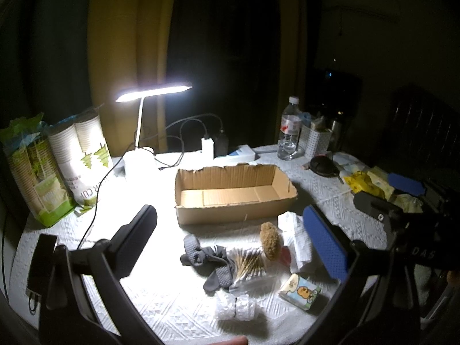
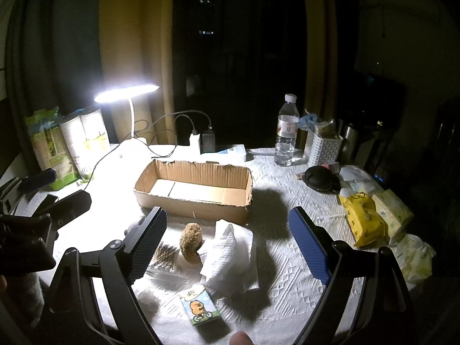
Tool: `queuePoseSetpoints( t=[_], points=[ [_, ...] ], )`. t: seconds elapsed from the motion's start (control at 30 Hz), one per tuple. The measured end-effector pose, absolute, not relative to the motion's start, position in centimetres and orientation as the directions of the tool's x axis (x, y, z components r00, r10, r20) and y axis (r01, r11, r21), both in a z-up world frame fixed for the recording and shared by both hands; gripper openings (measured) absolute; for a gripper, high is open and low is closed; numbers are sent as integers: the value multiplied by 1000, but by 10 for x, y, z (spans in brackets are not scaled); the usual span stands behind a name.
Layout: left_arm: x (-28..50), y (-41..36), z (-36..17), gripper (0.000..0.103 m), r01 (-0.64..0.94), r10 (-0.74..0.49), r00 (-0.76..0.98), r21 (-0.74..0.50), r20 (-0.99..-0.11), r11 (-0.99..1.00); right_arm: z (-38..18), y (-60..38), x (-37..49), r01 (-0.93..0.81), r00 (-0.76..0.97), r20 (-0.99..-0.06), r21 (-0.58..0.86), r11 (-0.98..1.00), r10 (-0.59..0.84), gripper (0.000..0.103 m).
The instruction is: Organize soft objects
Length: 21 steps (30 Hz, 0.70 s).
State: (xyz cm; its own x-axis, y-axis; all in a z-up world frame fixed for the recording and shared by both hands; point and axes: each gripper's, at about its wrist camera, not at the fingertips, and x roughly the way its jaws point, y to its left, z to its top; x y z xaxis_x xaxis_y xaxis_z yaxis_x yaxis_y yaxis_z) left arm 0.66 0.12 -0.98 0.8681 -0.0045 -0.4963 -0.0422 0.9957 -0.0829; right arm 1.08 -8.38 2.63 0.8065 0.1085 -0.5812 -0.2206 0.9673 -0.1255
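An empty cardboard box [image 1: 233, 189] [image 2: 195, 189] stands mid-table. In front of it lie grey socks [image 1: 207, 261], a bag of cotton swabs [image 1: 247, 264] [image 2: 164, 256], a brown sponge [image 1: 270, 240] [image 2: 191, 241], crumpled white tissue [image 1: 296, 235] [image 2: 230, 256], a cartoon tissue pack [image 1: 302, 290] [image 2: 199, 306] and bubble wrap [image 1: 235, 306]. My left gripper [image 1: 230, 247] is open and empty above the socks and swabs. My right gripper [image 2: 230, 244] is open and empty above the sponge and tissue.
A lit desk lamp [image 1: 143, 149] [image 2: 129, 120] with cables stands at the back left, beside paper cup packs [image 1: 57, 166]. A water bottle [image 2: 284, 132], white basket [image 2: 322, 146], black pouch [image 2: 319, 178] and yellow wipes pack [image 2: 362, 218] crowd the right.
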Motion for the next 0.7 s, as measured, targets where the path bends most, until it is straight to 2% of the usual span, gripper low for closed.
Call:
queuePoseSetpoints(
  t=[0.7],
  points=[
    [9,-5,-16,102,-33,-10,871,-79,-491,996,23,-89,9,-222,807,-580,-117,968,115,89]
  ],
)
